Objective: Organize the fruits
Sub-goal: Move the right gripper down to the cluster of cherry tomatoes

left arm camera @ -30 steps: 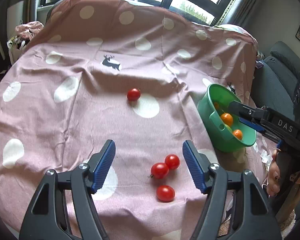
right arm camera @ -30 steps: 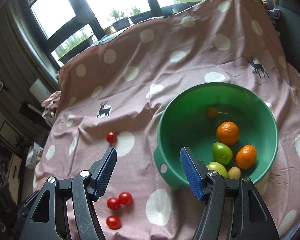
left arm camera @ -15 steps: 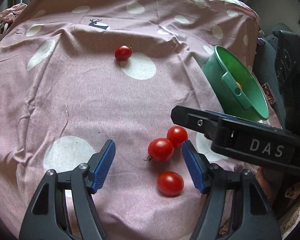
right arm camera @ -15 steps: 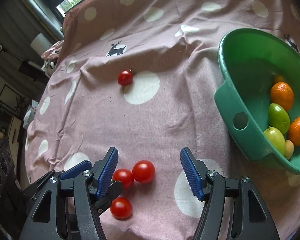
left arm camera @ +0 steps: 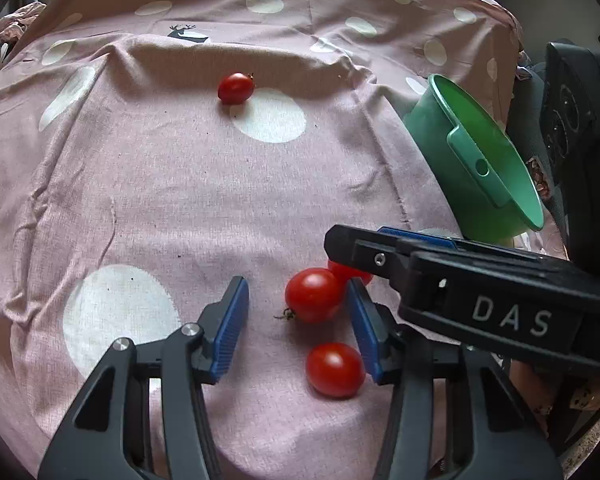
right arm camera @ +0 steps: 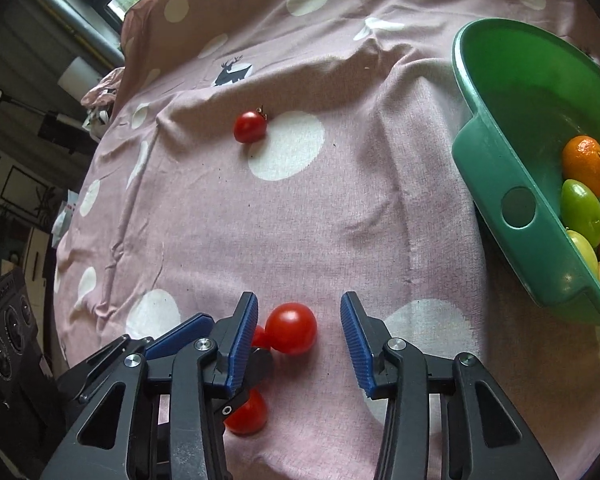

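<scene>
The right tongs (right arm camera: 299,334) are closing around a glossy cherry tomato (right arm camera: 291,329), half-hiding another; the left tongs (left arm camera: 296,320) are closing around a round one (left arm camera: 314,295).

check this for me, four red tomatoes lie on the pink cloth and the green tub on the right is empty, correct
Not quite: the green tub is not empty. The right wrist view shows oranges and green fruit inside it. Four red tomatoes do lie on the pink cloth.
</scene>
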